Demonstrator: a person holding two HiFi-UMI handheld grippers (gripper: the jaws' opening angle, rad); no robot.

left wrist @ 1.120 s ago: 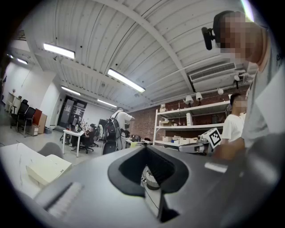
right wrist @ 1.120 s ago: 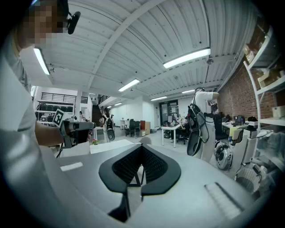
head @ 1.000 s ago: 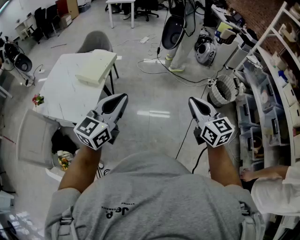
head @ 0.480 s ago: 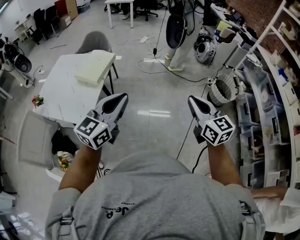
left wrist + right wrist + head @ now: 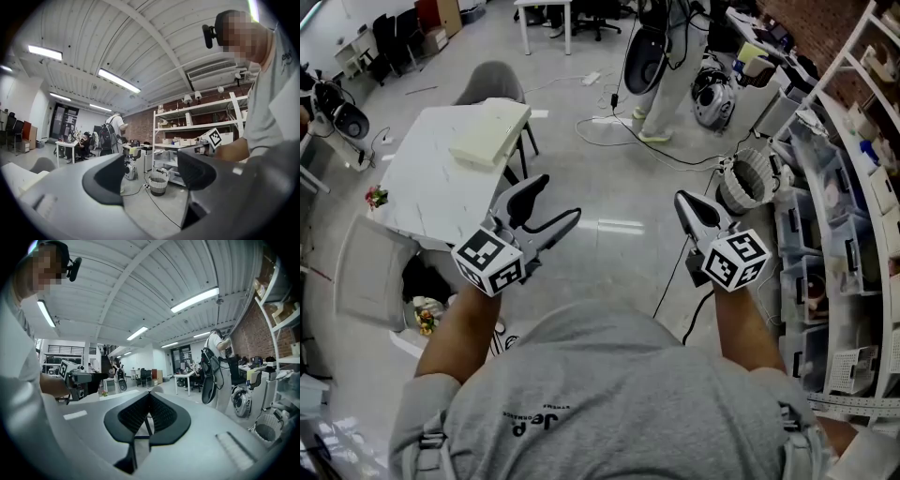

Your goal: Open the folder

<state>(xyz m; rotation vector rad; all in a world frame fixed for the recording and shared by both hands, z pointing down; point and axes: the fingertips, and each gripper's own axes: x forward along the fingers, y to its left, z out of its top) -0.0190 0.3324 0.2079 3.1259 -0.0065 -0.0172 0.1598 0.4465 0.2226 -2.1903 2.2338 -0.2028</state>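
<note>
A pale cream folder [image 5: 492, 131] lies closed on the far corner of a white table [image 5: 422, 192] in the head view, well ahead of both grippers. My left gripper [image 5: 560, 197] is held level in the air short of the table. Its jaws have just been opening and now stand wide apart with nothing between them, as the left gripper view [image 5: 150, 176] also shows. My right gripper [image 5: 682, 200] hovers over the bare floor, its jaws shut and empty [image 5: 149, 401]. Neither gripper touches the folder.
A grey chair [image 5: 492, 82] stands behind the table and a grey bin [image 5: 370, 277] beside its near end. A person with a backpack [image 5: 661, 56] stands ahead. On the right are a woven basket [image 5: 748, 180], floor cables and shelves with boxes [image 5: 839, 216].
My left gripper's jaws have swung from nearly shut to wide open, and it has shifted slightly. The right gripper has kept still. The sleeve at the lower right has left the view.
</note>
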